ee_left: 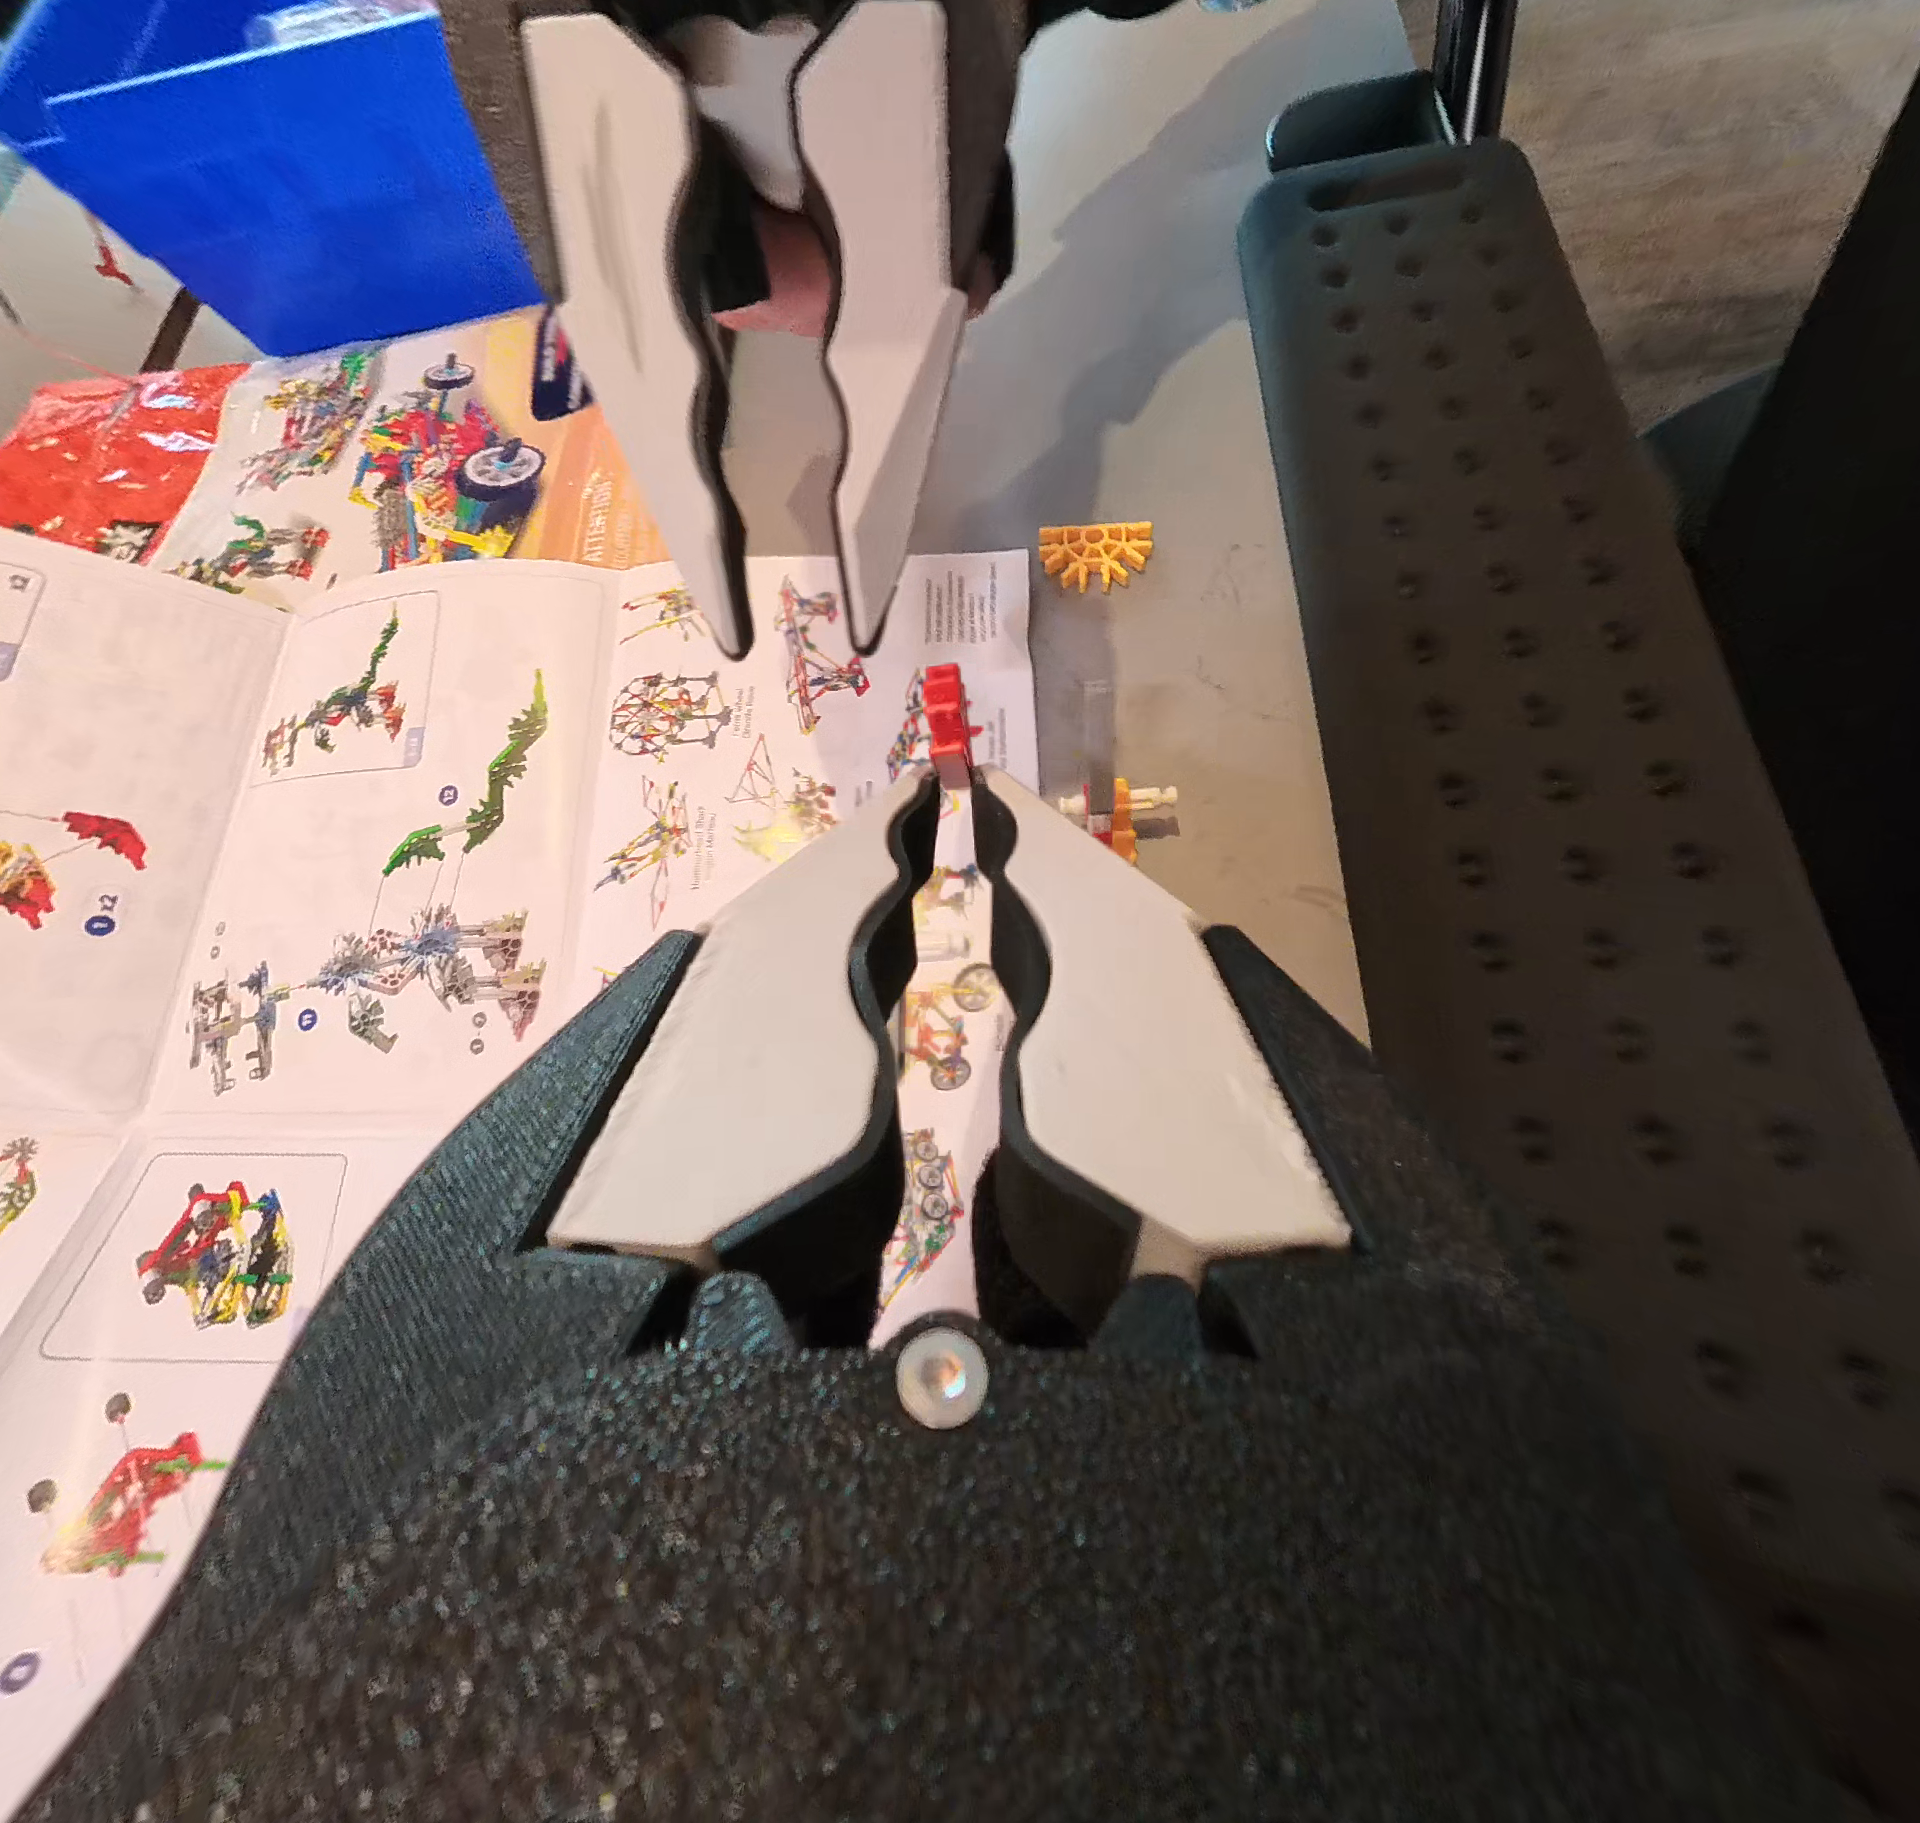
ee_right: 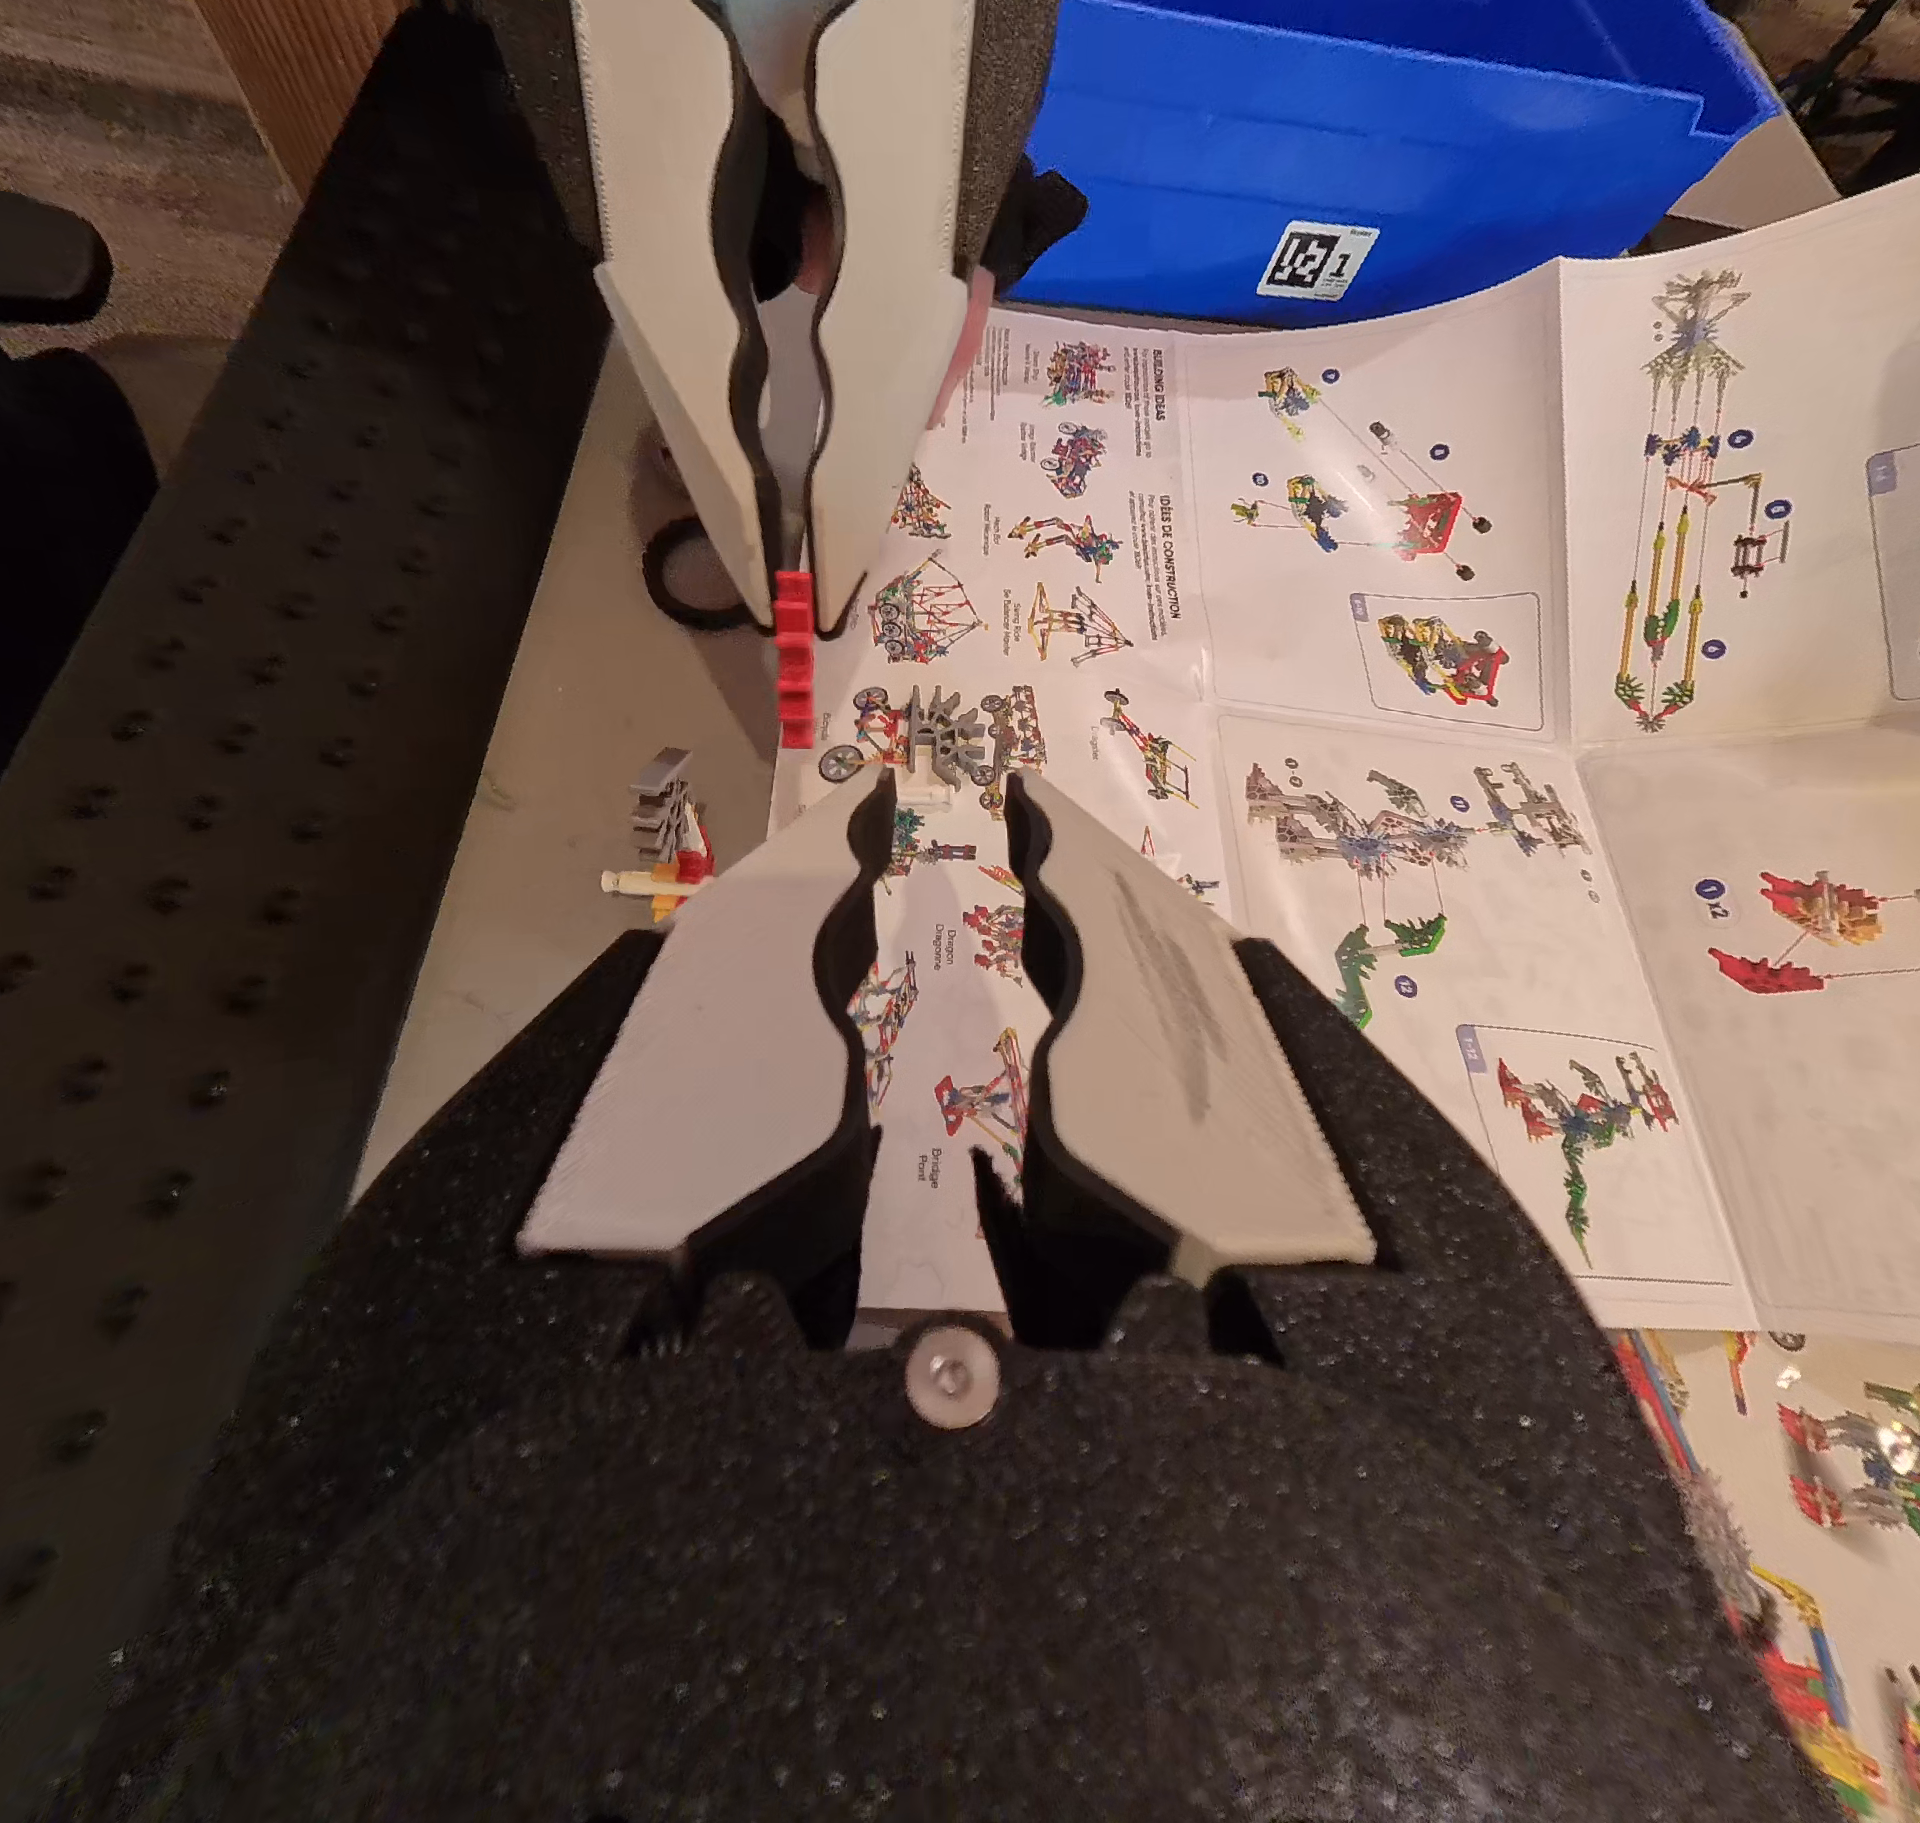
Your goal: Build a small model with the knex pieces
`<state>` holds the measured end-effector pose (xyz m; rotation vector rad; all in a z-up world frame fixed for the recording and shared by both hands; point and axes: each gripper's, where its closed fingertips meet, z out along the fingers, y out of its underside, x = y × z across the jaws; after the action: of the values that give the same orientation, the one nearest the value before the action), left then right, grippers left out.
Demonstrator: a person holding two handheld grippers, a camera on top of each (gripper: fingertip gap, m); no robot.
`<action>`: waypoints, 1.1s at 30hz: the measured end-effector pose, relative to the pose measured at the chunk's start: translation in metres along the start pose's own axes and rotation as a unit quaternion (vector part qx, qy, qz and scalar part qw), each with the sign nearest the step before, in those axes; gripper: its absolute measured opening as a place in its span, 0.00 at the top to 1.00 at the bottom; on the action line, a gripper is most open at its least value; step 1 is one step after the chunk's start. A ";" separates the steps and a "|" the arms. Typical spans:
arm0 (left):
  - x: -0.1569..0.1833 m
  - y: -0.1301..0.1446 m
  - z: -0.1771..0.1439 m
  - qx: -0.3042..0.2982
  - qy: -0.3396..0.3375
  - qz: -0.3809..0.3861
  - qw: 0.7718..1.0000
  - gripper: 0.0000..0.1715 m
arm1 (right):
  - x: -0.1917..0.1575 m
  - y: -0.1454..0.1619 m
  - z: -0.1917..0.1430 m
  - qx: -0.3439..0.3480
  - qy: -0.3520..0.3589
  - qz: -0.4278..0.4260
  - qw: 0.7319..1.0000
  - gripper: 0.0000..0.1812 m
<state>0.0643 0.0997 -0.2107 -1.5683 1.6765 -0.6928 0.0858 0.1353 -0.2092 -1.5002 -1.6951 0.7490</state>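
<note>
My left gripper [ee_left: 953, 784] is shut on a small red connector piece [ee_left: 948, 719] that sticks out past its fingertips, above the instruction sheet [ee_left: 312, 734]. In the right wrist view this gripper [ee_right: 795, 594] comes in from the top with the red piece [ee_right: 795, 656] hanging from its tips. My right gripper [ee_right: 951, 786] is open, its jaws a little apart over the sheet [ee_right: 1351, 734]. A grey connector on a white peg [ee_right: 940, 739] sits just beyond its tips; I cannot tell if they touch. In the left wrist view the right gripper [ee_left: 800, 643] points down, nothing visible between its fingertips.
A blue bin [ee_right: 1351, 90] [ee_left: 260, 184] stands behind the sheet. A black perforated plate [ee_left: 1558, 838] [ee_right: 208, 734] borders the table. A yellow connector [ee_left: 1096, 552], a small orange-and-white assembly [ee_left: 1117, 812] [ee_right: 665, 843] and a black ring [ee_right: 691, 578] lie beside the sheet. A red bag [ee_left: 104, 454] is at the left. Some 5 cm of space lies between my two pairs of fingers.
</note>
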 end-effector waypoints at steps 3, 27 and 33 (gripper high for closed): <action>-0.009 -0.004 -0.005 0.023 -0.008 -0.030 0.999 0.97 | -0.001 -0.004 -0.002 0.012 -0.007 0.011 1.000 0.89; -0.029 -0.015 -0.021 0.040 -0.064 -0.023 0.997 0.85 | -0.014 -0.022 0.000 0.056 -0.029 0.017 0.998 0.97; -0.099 0.002 -0.099 0.010 -0.230 -0.006 0.973 0.86 | -0.007 -0.010 0.003 0.032 -0.014 0.015 0.999 0.97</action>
<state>-0.0167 0.1887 -0.1390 -1.5798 1.3108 -0.3134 0.0779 0.1273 -0.2036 -1.4793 -1.6568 0.8355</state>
